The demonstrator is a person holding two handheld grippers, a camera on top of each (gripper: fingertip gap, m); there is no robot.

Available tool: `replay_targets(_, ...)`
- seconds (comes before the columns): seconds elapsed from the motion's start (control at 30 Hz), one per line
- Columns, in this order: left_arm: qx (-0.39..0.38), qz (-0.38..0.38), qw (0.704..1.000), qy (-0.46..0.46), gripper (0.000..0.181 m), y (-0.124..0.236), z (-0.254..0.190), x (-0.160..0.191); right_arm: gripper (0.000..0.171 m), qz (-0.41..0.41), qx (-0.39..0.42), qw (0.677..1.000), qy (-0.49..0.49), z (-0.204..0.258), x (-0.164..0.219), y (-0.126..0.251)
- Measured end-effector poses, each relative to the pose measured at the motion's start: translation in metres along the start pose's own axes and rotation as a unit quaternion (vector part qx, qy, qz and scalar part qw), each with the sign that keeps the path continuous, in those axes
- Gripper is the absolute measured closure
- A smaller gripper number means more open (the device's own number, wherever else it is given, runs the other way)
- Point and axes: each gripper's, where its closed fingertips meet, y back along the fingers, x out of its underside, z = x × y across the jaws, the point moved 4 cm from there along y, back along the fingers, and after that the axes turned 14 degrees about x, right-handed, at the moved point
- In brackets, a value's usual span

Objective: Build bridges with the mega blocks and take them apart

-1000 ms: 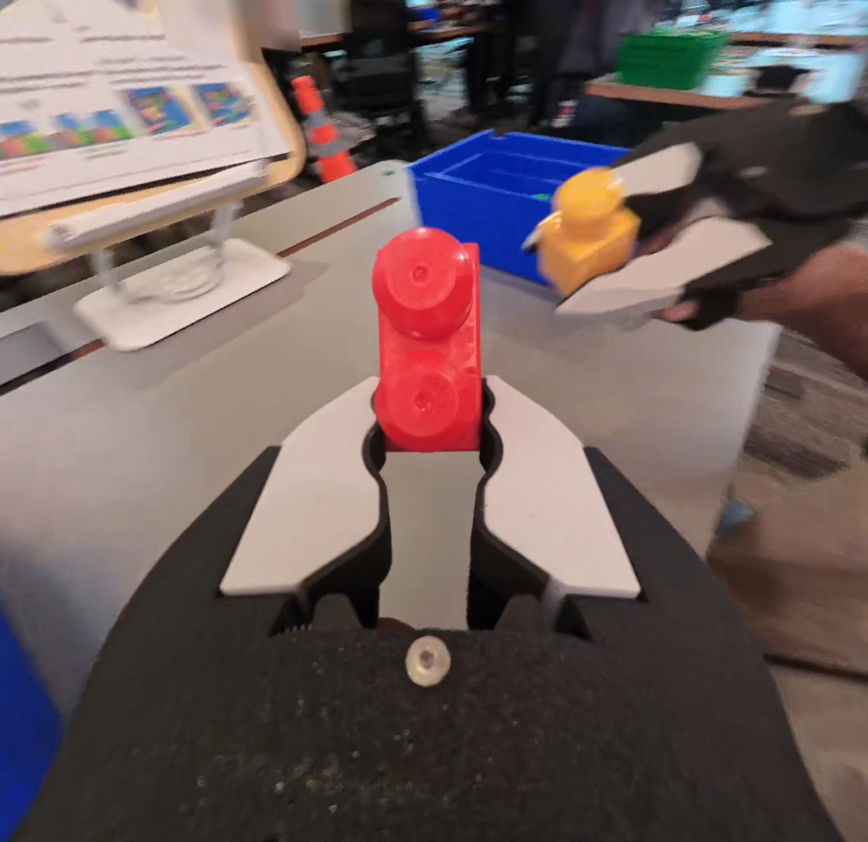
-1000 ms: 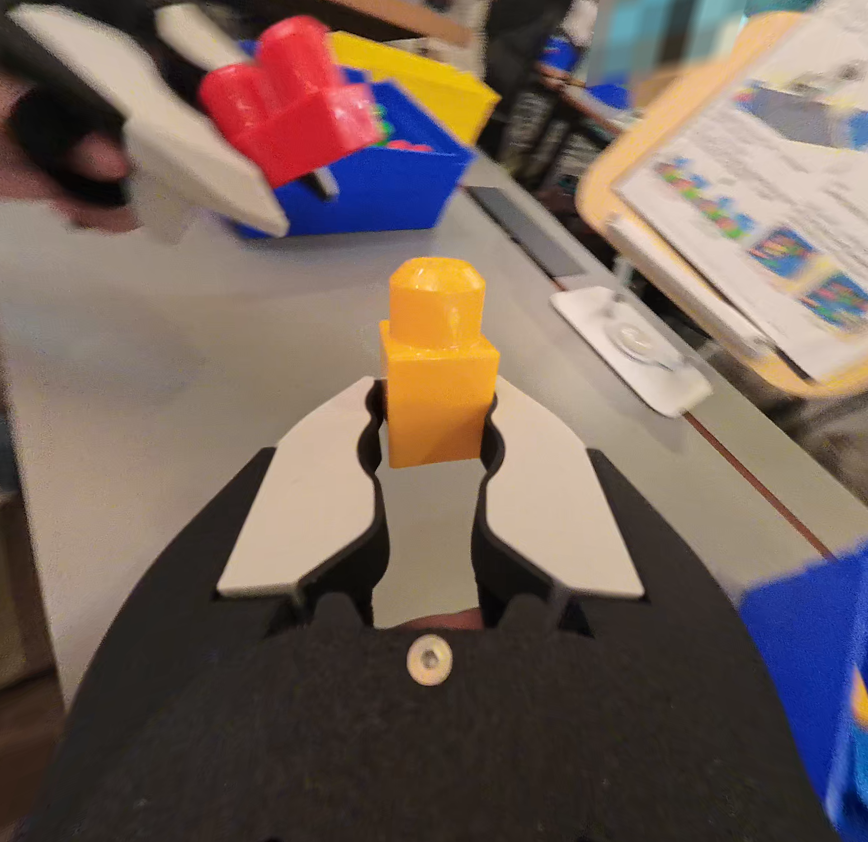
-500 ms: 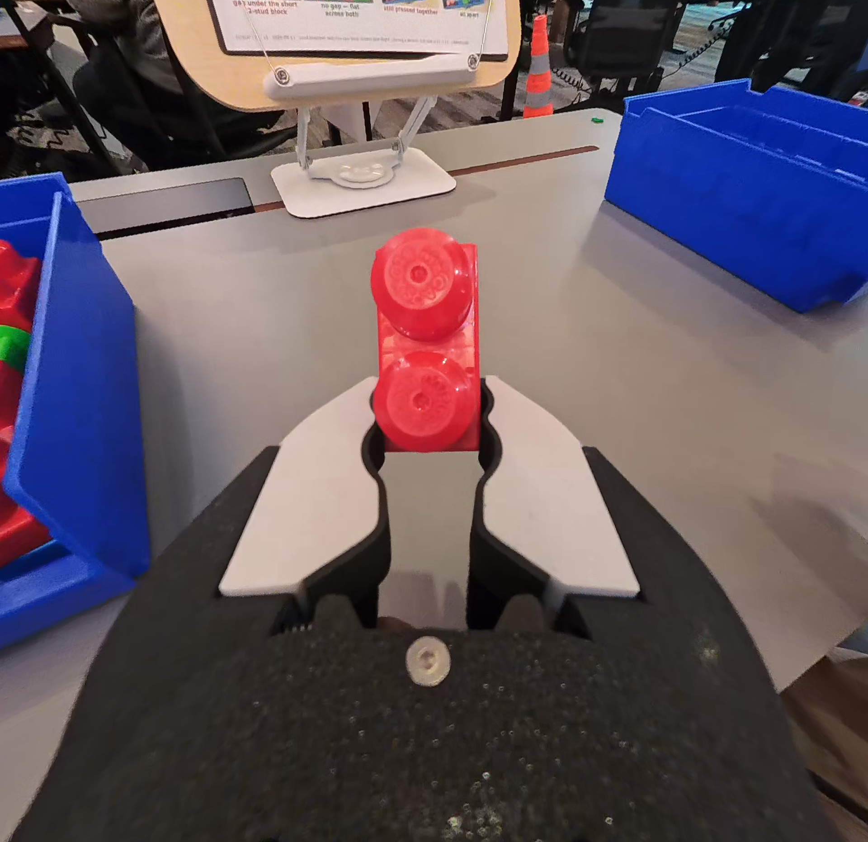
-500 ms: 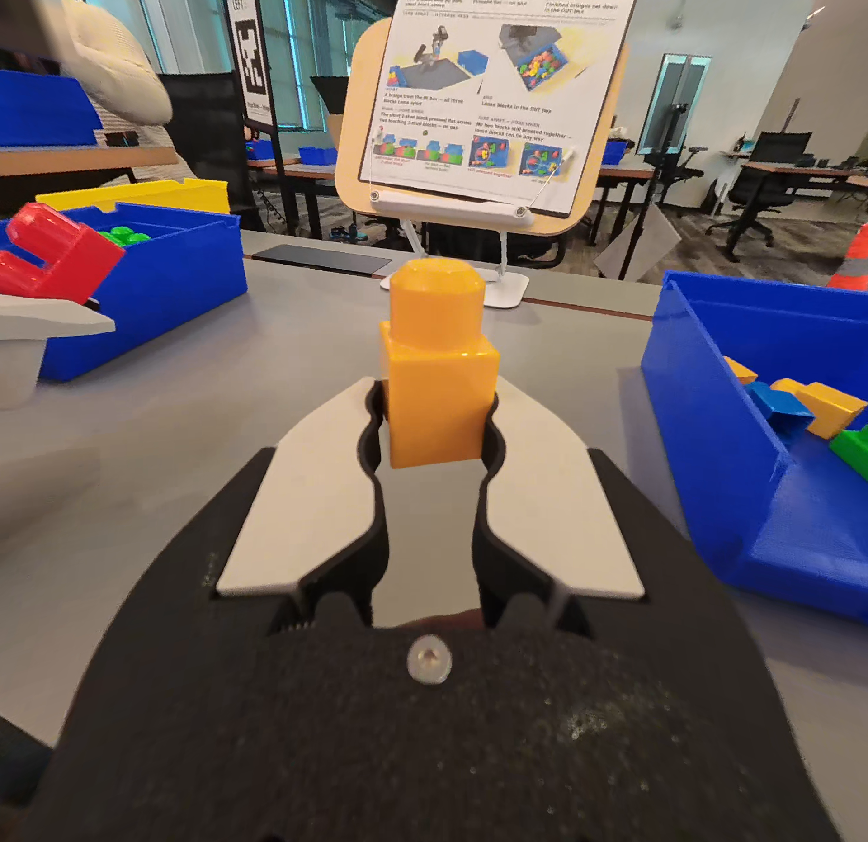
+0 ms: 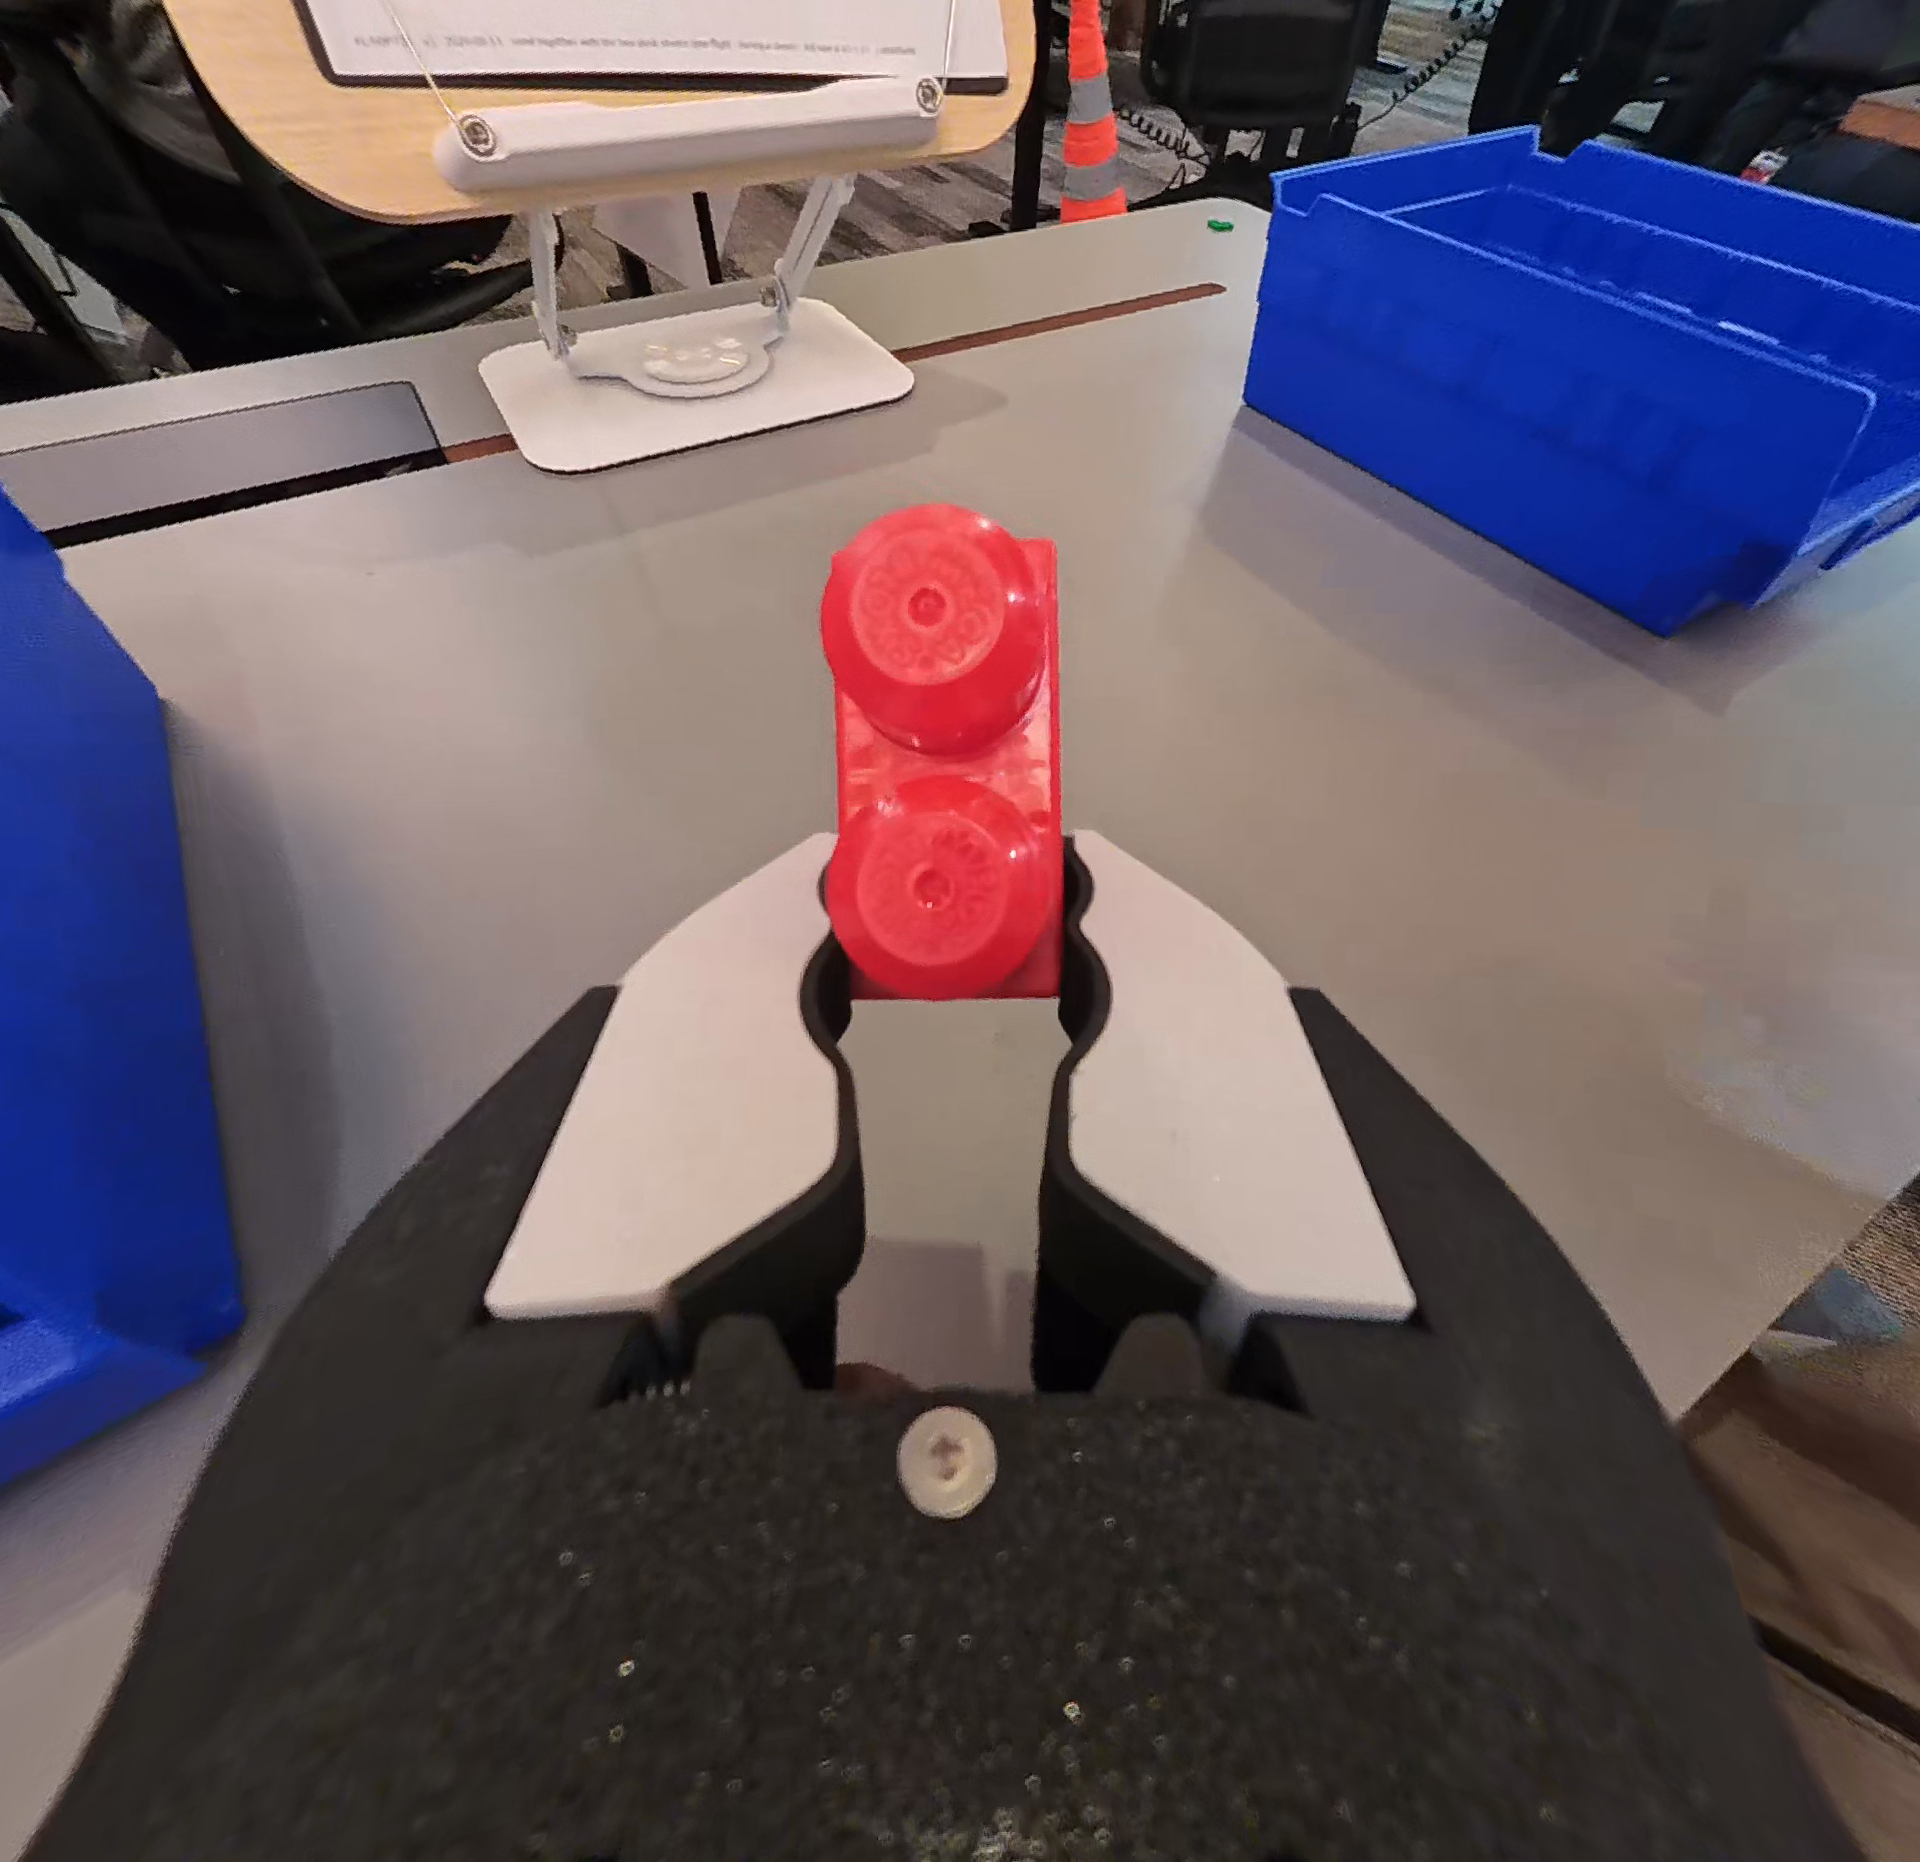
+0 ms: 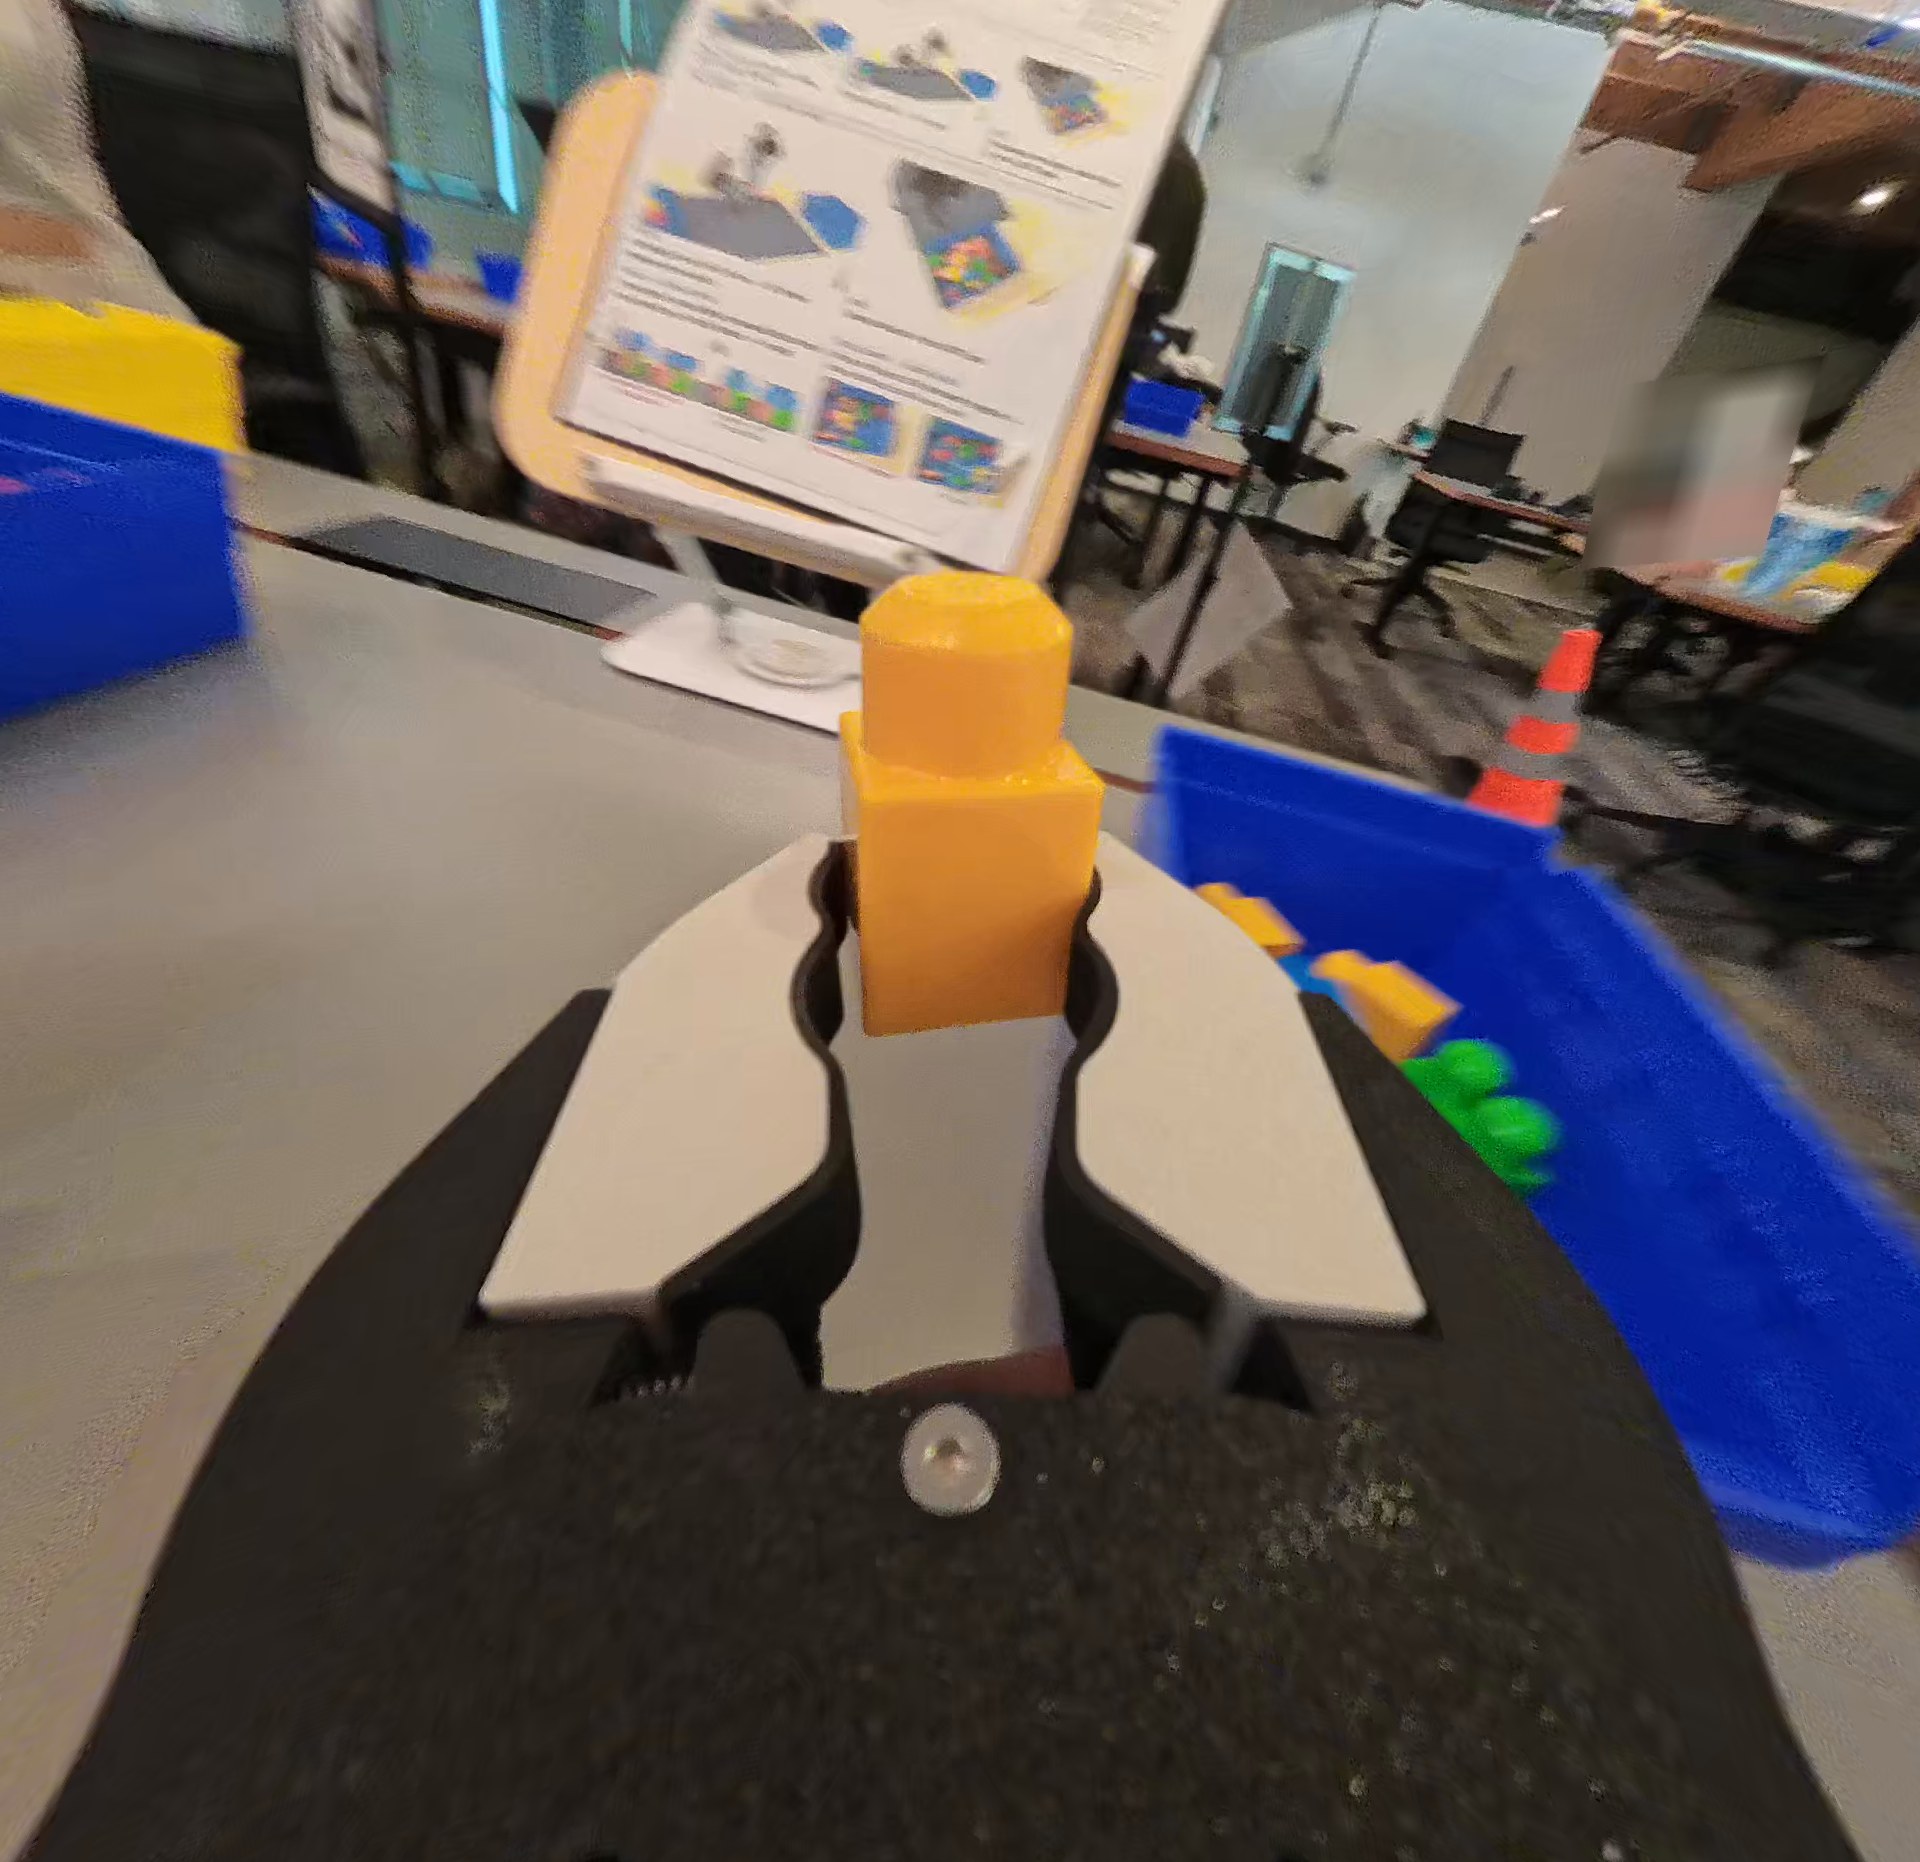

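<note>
In the left wrist view my left gripper (image 5: 948,929) is shut on a red two-stud block (image 5: 940,763). Both pads press its near end, its studs face me, and it is held above the grey table (image 5: 1351,877). In the right wrist view my right gripper (image 6: 961,939) is shut on a yellow-orange one-stud block (image 6: 966,856). It stands upright between the pads, stud up, above the table (image 6: 364,877). Neither view shows the other gripper.
A blue bin (image 5: 1579,358) stands at the right; in the right wrist view this bin (image 6: 1683,1137) holds yellow, blue and green blocks. Another blue bin (image 5: 83,981) stands at the left. An instruction board on a white stand (image 5: 686,368) is at the back. An orange cone (image 5: 1091,119) stands beyond. Some 30 cm of space lies between my two pairs of fingers.
Both grippers have swung apart and no longer show in each other's view. The left now faces the board and lower over the table; the right has turned towards the right bin. Both grasps are unchanged.
</note>
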Motion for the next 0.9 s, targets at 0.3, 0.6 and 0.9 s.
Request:
replay_targets(0.3,0.019,0.014,0.999,-0.030,0.145,-0.002,-0.001,0.000,0.132,0.314,-0.031,0.948,0.036,-0.157,0.050,-0.196)
replay_targets(0.6,0.026,0.012,0.998,-0.061,0.145,0.000,-0.004,-0.008,0.132,0.523,-0.040,0.848,0.079,-0.154,0.121,-0.264)
replay_targets(0.9,0.040,0.017,0.996,-0.076,0.145,-0.001,-0.010,-0.007,0.131,0.648,-0.061,0.755,0.080,-0.145,0.148,-0.263)
